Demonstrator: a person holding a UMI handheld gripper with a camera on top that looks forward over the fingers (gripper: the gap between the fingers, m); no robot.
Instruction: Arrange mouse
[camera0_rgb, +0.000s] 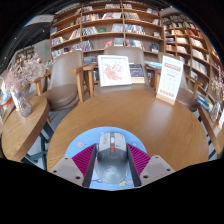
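A grey mouse (111, 162) with an orange stripe near its wheel sits lengthwise between my two fingers. My gripper (112, 148) is shut on it, with the magenta pads (84, 158) pressing both of its sides. Under the mouse lies a light blue round mouse mat (91, 137), on the near edge of a round wooden table (150, 115). I cannot tell whether the mouse touches the mat or hangs just above it.
A framed picture (114, 70) and a white standing card (170, 78) stand at the table's far edge. Chairs (64, 78) ring the table. A smaller table on the left holds a vase of flowers (22, 92). Bookshelves (110, 25) line the back wall.
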